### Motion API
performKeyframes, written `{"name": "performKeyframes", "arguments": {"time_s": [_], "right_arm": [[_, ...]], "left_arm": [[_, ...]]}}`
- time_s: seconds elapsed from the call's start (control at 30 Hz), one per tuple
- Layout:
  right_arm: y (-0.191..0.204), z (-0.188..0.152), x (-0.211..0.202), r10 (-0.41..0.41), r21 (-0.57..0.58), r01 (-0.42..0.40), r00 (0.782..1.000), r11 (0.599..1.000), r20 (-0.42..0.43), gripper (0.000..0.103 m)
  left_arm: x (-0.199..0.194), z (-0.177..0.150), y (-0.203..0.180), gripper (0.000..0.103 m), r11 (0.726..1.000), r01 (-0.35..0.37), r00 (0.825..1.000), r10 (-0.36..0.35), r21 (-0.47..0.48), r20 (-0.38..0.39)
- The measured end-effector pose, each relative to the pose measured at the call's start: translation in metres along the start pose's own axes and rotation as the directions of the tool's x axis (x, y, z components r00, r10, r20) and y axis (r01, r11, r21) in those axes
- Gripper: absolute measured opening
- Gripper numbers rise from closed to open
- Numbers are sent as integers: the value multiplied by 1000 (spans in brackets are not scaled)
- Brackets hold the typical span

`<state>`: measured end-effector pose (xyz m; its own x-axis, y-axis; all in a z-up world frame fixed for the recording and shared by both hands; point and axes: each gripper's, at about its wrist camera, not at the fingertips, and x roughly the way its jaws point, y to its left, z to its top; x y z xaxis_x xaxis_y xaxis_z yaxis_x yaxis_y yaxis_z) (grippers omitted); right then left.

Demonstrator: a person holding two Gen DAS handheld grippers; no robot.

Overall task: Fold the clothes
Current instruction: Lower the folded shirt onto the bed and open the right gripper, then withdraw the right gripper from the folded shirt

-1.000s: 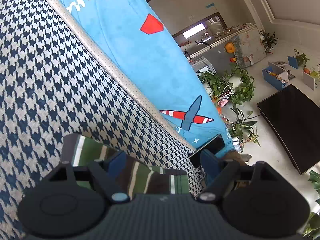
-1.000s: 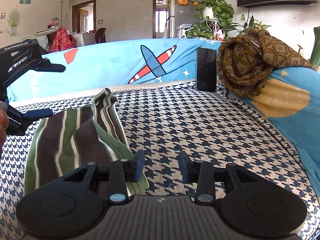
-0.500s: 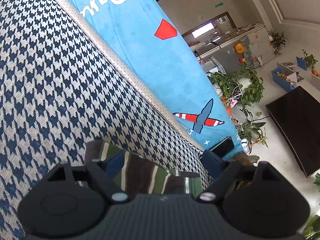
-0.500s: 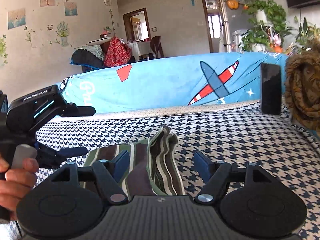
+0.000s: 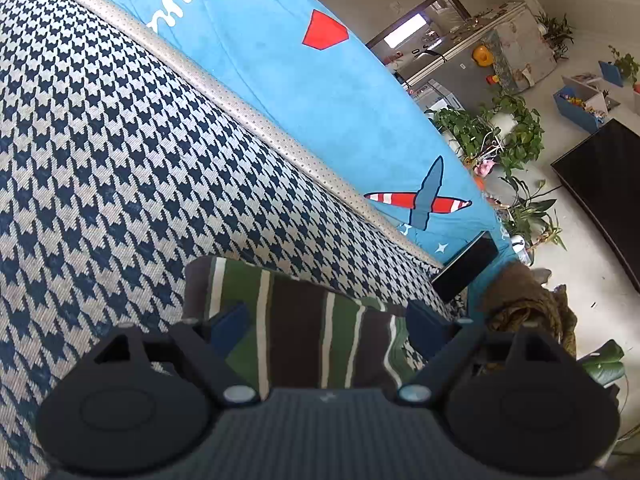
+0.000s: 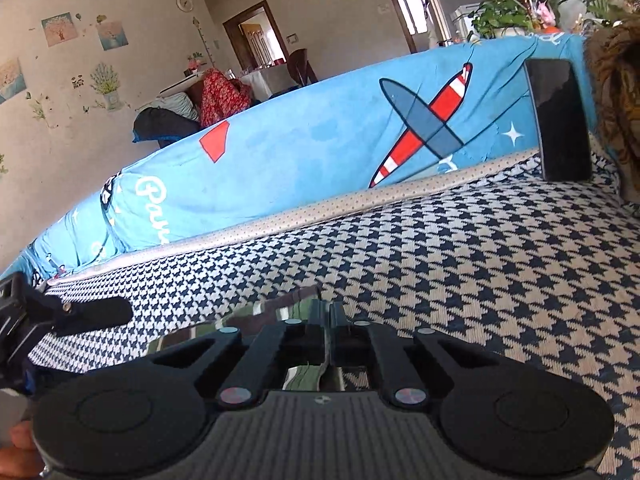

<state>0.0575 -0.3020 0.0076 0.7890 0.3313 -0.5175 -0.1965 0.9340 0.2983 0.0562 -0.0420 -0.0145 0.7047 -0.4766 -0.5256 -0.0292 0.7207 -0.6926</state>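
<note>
A garment (image 5: pixel 296 312) striped green, brown and white lies folded on the houndstooth seat (image 5: pixel 120 160). My left gripper (image 5: pixel 328 322) hovers over it, jaws wide and still opening. The cloth lies below and between the fingers, and the pads do not press on it. In the right wrist view the right gripper (image 6: pixel 329 312) has its jaws together on a thin raised fold of the garment (image 6: pixel 280 306). One finger (image 6: pixel 96 312) of the left gripper shows at the left edge of that view, above a person's hand (image 6: pixel 16 444).
A blue cover with a plane print (image 6: pixel 320 140) drapes the sofa back behind the seat. A black phone (image 6: pixel 560 120) leans against it at the right. A brown patterned cloth (image 5: pixel 532 312) is heaped beyond the phone. Plants and a dark cabinet stand on the floor past the sofa.
The right gripper swung left over the garment, opened wide, then shut on its raised fold. The left gripper turned a little, and more of the garment now shows between its fingers.
</note>
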Motion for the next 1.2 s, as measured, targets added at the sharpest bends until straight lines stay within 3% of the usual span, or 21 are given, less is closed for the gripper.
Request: {"name": "performKeyframes", "arguments": {"time_s": [0.13, 0.23, 0.43, 0.8, 0.87, 1.0, 1.07, 1.2], "right_arm": [[-5, -2, 10, -68, 8, 69, 997, 998, -46, 6], [-2, 5, -6, -75, -18, 76, 997, 997, 8, 7], [11, 11, -42, -2, -49, 3, 999, 999, 35, 24], [19, -13, -49, 142, -40, -147, 983, 988, -118, 25], [21, -18, -43, 112, -60, -122, 982, 991, -155, 25], [13, -29, -20, -27, -61, 12, 970, 998, -242, 30], [4, -33, -13, -27, -16, 24, 966, 1000, -257, 35], [0, -33, -12, -29, -1, 29, 965, 1000, -261, 36]], "left_arm": [[-1, -2, -3, 87, 999, -17, 1000, 17, 36, -7], [-5, -1, -4, 87, 999, -8, 1000, 8, 44, -1], [-11, -5, -7, 91, 995, -37, 999, 38, 88, -8], [-18, -22, -8, 93, 979, -87, 994, 99, 187, -55], [-17, -26, -8, 93, 973, -96, 991, 112, 209, -68], [-8, -36, -6, 94, 959, -143, 979, 173, 246, -106], [-2, -40, -6, 94, 944, -177, 969, 216, 277, -116], [0, -46, -10, 95, 920, -216, 960, 260, 326, -100]]}}
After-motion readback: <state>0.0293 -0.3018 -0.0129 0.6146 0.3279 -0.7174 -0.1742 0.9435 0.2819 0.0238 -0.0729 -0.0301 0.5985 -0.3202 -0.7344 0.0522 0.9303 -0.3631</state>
